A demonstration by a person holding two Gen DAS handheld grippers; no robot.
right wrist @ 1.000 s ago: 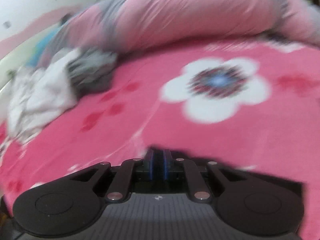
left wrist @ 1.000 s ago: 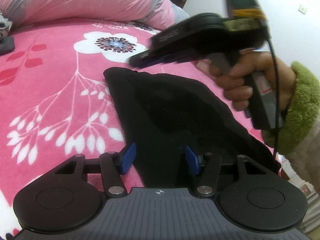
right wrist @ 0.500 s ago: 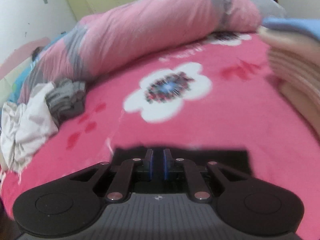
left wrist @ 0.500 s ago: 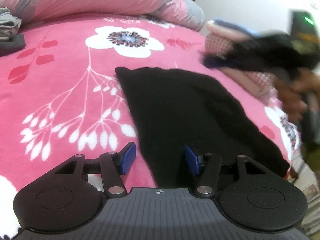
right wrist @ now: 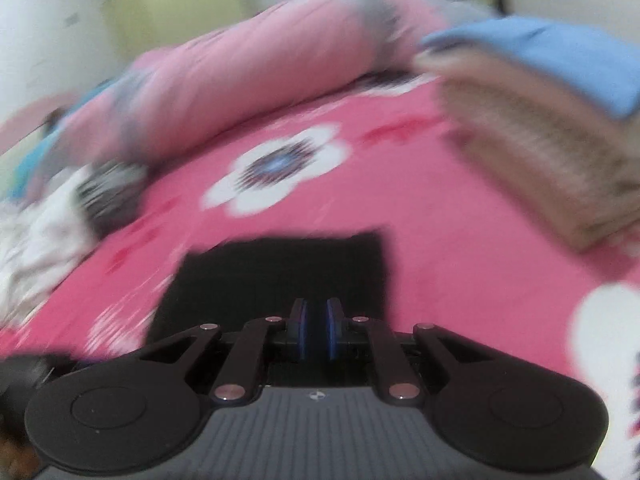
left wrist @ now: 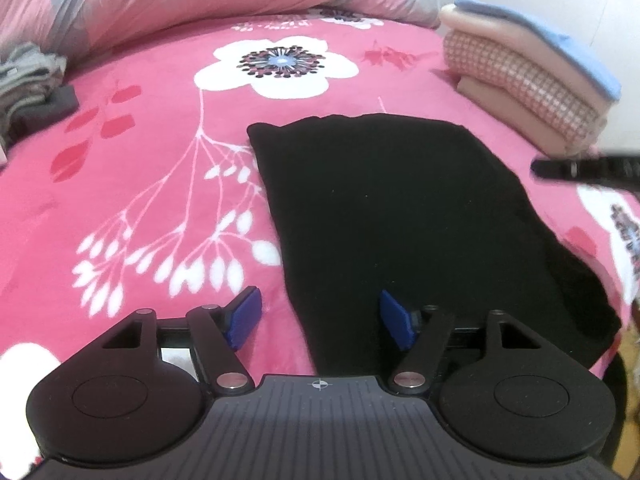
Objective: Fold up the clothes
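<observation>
No readable text, label, brand or number anywhere; only a small crosshair sign printed on each claw body's ribbed top.

One black garment [left wrist: 392, 208] lies flat at six o'clock on the bed [left wrist: 140, 168]. One stack of folded clothes [left wrist: 528, 76] sits at two o'clock, one grey pile [left wrist: 28, 76] at ten. Two claws: left claw [left wrist: 320, 320], right claw [right wrist: 315, 334].

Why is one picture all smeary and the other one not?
The right wrist view is streaked with motion blur: the folded stack and pink quilt smear sideways, though the right gripper itself looks sharp. The left wrist view is mostly crisp, showing the black garment clearly; only the edges bend from the fisheye lens.
</observation>
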